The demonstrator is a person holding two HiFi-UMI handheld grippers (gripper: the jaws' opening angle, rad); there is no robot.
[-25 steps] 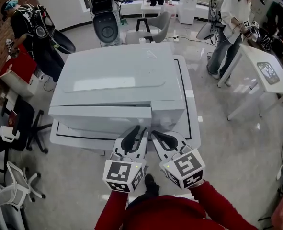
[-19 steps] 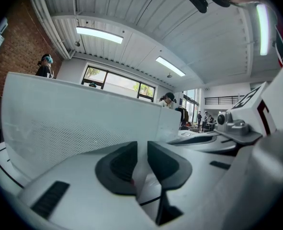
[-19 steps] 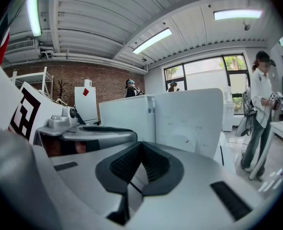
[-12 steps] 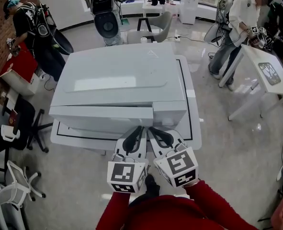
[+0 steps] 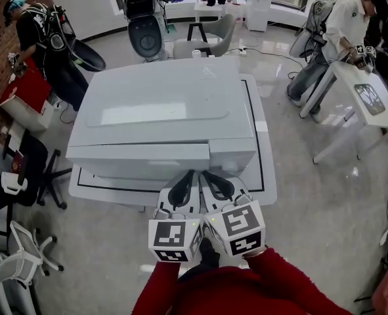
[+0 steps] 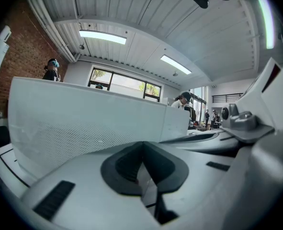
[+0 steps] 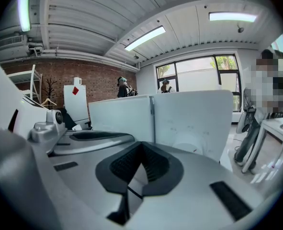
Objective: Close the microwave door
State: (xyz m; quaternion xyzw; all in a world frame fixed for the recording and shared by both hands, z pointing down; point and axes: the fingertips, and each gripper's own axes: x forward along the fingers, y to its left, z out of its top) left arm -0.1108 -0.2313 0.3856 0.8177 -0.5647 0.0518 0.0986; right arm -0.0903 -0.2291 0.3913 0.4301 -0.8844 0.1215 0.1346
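Note:
A white microwave stands on a low white table, and its door lies flush with the front. In the head view my left gripper and right gripper hover side by side just before the microwave's front, near the seam between door and control panel. Both are shut with nothing between their pads. The left gripper view has the left gripper facing the perforated door close up. The right gripper view puts the right gripper before the microwave.
A person stands at the back left by a red box. Another person leans at a white desk on the right. Office chairs sit behind the microwave, and a black chair on the left.
The left gripper's jaws have closed from half open to shut. Both grippers have drawn closer together in front of the microwave. The person at the right has shifted further right.

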